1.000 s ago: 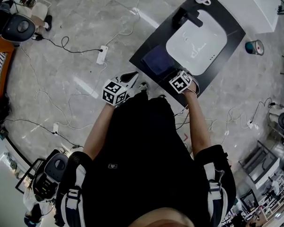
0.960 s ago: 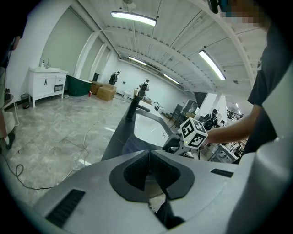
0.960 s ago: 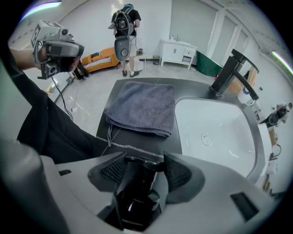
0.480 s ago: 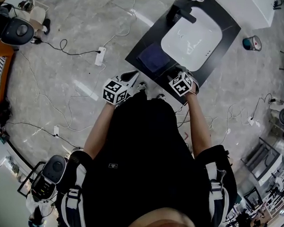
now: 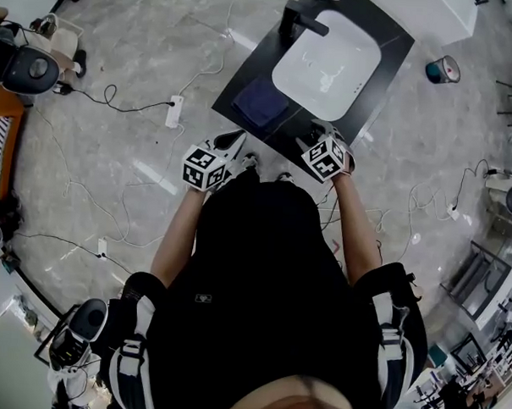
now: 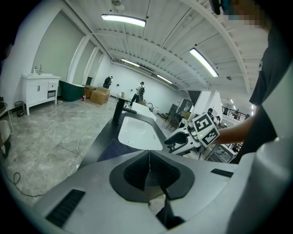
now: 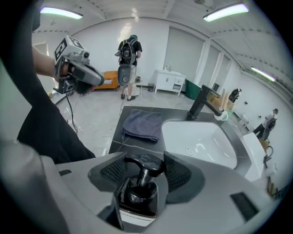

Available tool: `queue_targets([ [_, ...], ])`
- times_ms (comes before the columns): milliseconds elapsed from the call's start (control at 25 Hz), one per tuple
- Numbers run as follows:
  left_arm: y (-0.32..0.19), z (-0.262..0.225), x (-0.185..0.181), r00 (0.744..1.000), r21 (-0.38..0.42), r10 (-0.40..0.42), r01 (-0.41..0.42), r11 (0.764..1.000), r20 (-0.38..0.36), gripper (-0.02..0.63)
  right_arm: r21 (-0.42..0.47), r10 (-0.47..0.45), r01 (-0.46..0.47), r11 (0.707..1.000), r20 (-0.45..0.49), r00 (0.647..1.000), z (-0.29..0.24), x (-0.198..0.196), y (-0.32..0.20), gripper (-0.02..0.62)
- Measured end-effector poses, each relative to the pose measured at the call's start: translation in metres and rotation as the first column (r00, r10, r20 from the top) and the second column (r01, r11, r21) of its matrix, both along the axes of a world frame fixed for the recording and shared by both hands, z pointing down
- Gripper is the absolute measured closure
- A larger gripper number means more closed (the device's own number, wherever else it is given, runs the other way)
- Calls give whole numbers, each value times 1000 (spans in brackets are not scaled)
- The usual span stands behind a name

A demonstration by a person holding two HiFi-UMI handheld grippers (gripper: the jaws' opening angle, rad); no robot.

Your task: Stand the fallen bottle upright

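A dark pump bottle (image 7: 138, 194) with a black pump head (image 7: 145, 163) and a pale label sits between the pads of my right gripper (image 7: 144, 167), which is shut on it; its top points away from the camera. In the head view my right gripper (image 5: 318, 141) hovers over the front edge of the black counter (image 5: 383, 46), and the bottle is hidden under it. My left gripper (image 5: 233, 142) is off the counter's left front corner. Its pads (image 6: 137, 171) meet in a thin line with nothing between them.
A white sink basin (image 5: 326, 63) with a black faucet (image 5: 298, 19) is set in the counter. A folded dark blue cloth (image 5: 260, 102) lies left of the basin. Cables and a power strip (image 5: 171, 111) lie on the floor. A person with a backpack (image 7: 128, 55) stands far off.
The counter has slid up and left in the head view. Both grippers stay close in front of the body, the right one still at the counter's front edge.
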State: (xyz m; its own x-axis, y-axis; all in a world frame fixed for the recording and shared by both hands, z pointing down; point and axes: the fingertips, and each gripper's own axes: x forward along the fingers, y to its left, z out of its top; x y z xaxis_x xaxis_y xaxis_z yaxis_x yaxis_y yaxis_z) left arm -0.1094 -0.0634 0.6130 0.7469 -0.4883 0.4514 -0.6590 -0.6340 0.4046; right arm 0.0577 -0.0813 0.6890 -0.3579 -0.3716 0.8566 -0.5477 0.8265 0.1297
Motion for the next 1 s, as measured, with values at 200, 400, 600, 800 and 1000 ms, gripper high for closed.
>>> queue_targets([
  [200, 11, -3, 17, 1000, 6, 3, -3, 1000, 6, 591, 39, -2, 0, 999, 35, 999, -11, 13, 14, 293],
  [400, 18, -7, 37, 1000, 14, 4, -4, 1000, 6, 591, 61, -15, 11, 998, 60, 998, -18, 23, 22, 293],
  [600, 30, -12, 54, 1000, 18, -2, 1, 1000, 8, 591, 79, -19, 13, 997, 72, 997, -22, 34, 33, 293],
  [800, 39, -15, 62, 1000, 19, -16, 15, 1000, 15, 591, 88, -21, 14, 996, 83, 996, -26, 43, 42, 293],
  [1000, 45, -16, 70, 999, 24, -27, 27, 999, 21, 591, 102, -33, 23, 994, 96, 995, -26, 48, 47, 293],
])
